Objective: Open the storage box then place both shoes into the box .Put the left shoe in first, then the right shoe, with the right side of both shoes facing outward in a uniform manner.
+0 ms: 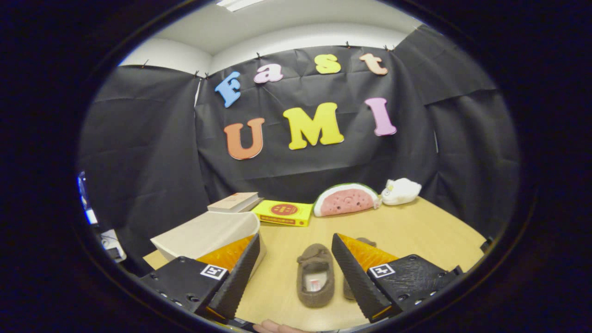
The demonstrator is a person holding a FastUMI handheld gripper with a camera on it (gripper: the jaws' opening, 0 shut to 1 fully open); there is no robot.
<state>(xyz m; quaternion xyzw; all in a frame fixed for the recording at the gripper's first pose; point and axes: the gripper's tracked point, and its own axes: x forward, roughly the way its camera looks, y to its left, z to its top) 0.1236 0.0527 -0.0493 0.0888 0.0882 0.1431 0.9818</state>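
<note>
My gripper (294, 243) hangs open above the wooden table (416, 231), its two black ridged fingers spread wide with nothing between them. A brown fuzzy slipper (315, 275) lies on the table between the fingers, toe pointing away. The second brown slipper (365, 243) lies beside it, mostly hidden behind my right finger (354, 270). The cream storage box (208, 231) stands just beyond my left finger (238, 273), its lid tilted; I cannot tell whether it is open.
A book (233, 202) and a yellow flat box (282, 212) lie toward the back of the table. A watermelon plush (346, 200) and a white plush (400, 191) sit against the black wall. A fingertip (277, 327) shows below the fingers.
</note>
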